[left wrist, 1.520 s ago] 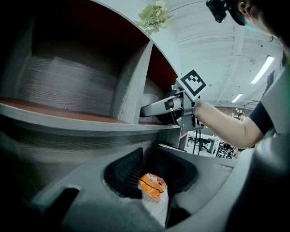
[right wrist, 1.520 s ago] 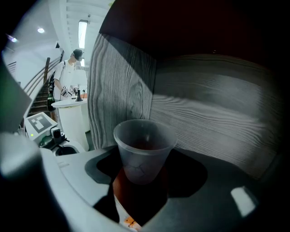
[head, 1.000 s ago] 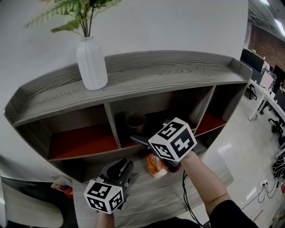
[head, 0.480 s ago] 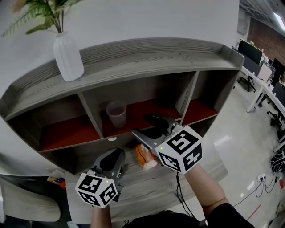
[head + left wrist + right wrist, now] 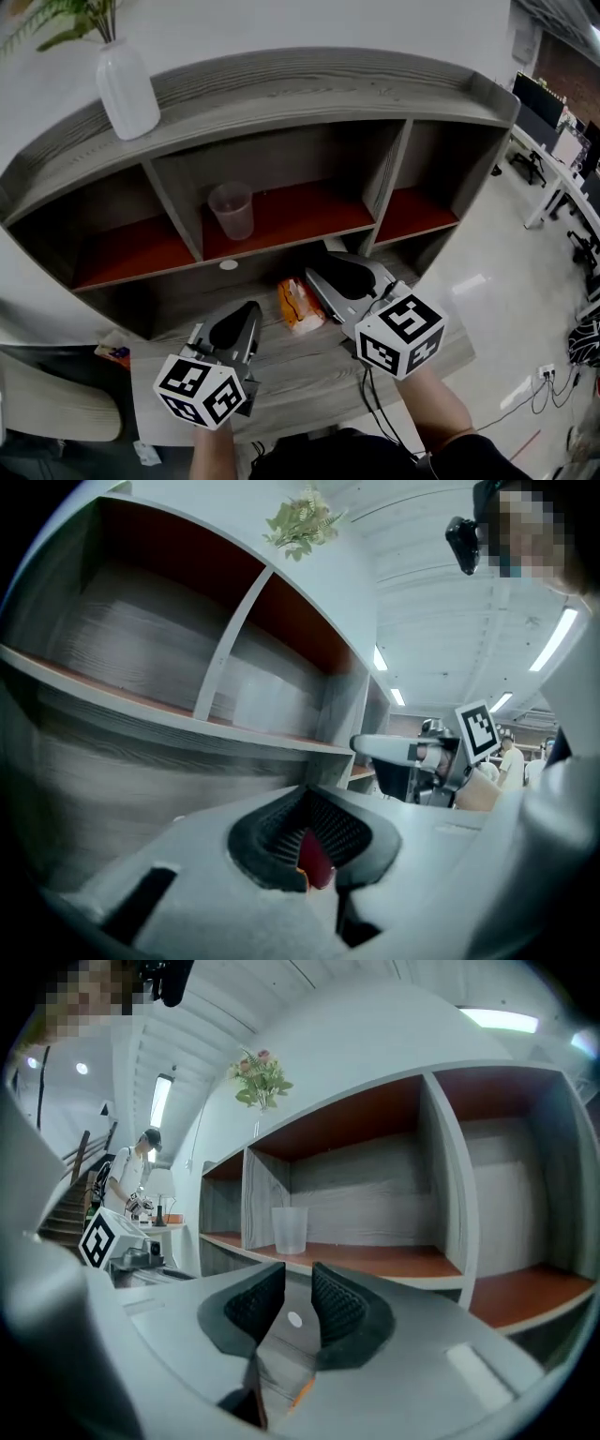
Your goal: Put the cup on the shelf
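A translucent plastic cup (image 5: 231,209) stands upright on the red floor of the shelf's middle compartment, near its left divider, and nothing touches it. In the right gripper view the cup (image 5: 289,1230) is well beyond the jaws. My right gripper (image 5: 342,277) hovers in front of the shelf, below the compartment; its jaws are closing with a narrow gap and nothing between them (image 5: 298,1302). My left gripper (image 5: 234,323) stays low at the front left over the wooden ledge, with its pads together (image 5: 314,841) and nothing held.
The grey wooden shelf unit (image 5: 309,89) has three red-floored compartments. A white vase (image 5: 127,89) with a plant stands on its top at the left. An orange snack packet (image 5: 298,305) lies on the lower ledge between the grippers. Office desks (image 5: 562,159) are at the far right.
My right gripper has drawn back out of the middle compartment towards me and its jaws have narrowed. The cup stays standing on the shelf. The left gripper has barely moved.
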`<state>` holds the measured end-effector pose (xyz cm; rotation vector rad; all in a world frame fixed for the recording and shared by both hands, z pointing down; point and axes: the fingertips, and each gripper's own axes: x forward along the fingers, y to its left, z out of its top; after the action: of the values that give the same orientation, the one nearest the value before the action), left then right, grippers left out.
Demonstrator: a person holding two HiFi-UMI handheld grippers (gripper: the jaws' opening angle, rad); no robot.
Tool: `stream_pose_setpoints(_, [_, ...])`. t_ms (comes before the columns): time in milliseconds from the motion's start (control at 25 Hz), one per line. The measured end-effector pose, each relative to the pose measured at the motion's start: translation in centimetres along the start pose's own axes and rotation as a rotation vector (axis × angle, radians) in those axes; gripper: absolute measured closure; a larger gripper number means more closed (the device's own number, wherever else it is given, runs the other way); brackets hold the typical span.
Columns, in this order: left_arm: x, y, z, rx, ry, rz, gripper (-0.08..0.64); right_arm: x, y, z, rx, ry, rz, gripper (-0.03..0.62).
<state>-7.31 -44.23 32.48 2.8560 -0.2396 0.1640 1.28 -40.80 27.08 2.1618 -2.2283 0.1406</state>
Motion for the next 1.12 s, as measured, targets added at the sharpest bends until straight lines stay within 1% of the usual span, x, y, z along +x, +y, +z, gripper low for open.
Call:
stream_pose_setpoints(120, [-0.5,0.2,-0.6,-0.033,-0.005,0.014,0.566,-0.7,-0.1,-1.7,0.054,0.005,-0.012,0.531])
stream_pose_setpoints(280, [-1.4,1.0,-1.8,-0.045,0.001,0.053,0.565,-1.5,0.2,-3.6,0.093,0.009,-0.028,0.592])
stream_pose_setpoints(400, [-2.1,1.3,-3.0,-0.059,0.001,0.086,0.566,-2.1,0.6,-5.2,0.114,0.032,-0.026,0.592])
stream_pose_setpoints(560, [-2.8,1.3,-4.2,-0.06,-0.006,0.129,0.565,-2.7,0.6,-7.8,0.109,0.095,-0.048,0.592])
stream_pose_setpoints(680, [-3.1,0.9,-5.8,-0.053,0.026,0.137,0.565,-3.2,1.1,-9.8,0.129,0.134,-0.045,0.592])
stream_pose_setpoints(800, [-3.5,0.6,-7.2,-0.066,0.049,0.147,0.565,-3.8,1.7,-11.3,0.149,0.156,-0.045,0.592])
stream_pose_setpoints(960, [-4.1,0.6,-8.0,-0.074,0.042,0.17,0.565,-4.3,2.1,-12.6,0.166,0.169,-0.054,0.592])
stream_pose_setpoints(1120, [-4.3,0.5,-8.6,-0.077,0.051,0.174,0.565,-4.5,2.4,-13.5,0.179,0.177,-0.062,0.592])
